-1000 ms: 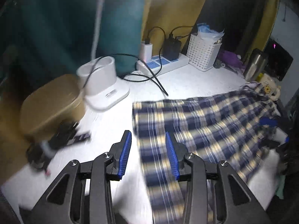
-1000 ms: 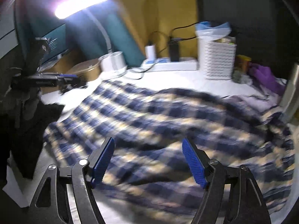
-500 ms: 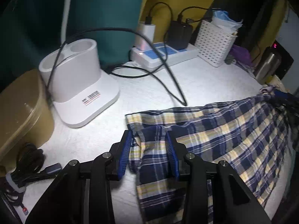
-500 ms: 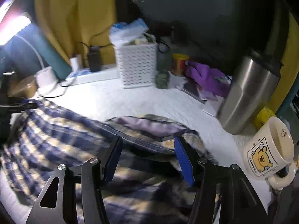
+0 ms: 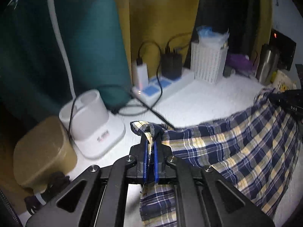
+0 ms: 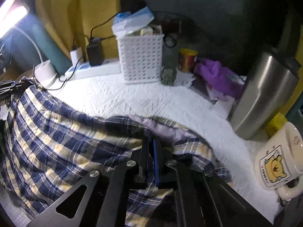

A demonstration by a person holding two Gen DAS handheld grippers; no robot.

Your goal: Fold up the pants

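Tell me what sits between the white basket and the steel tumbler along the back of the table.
In the right wrist view, between the white basket and the steel tumbler: a small greenish lump, a yellow-red can, and purple cloth over papers.

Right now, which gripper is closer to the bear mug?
Right. The right gripper is pinching the pants close beside the mug. The left gripper grips the far end of the pants, by the lamp base.

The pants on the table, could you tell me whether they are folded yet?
Not yet: the pants lie spread and rumpled, pinched at opposite ends by the left gripper and right gripper.
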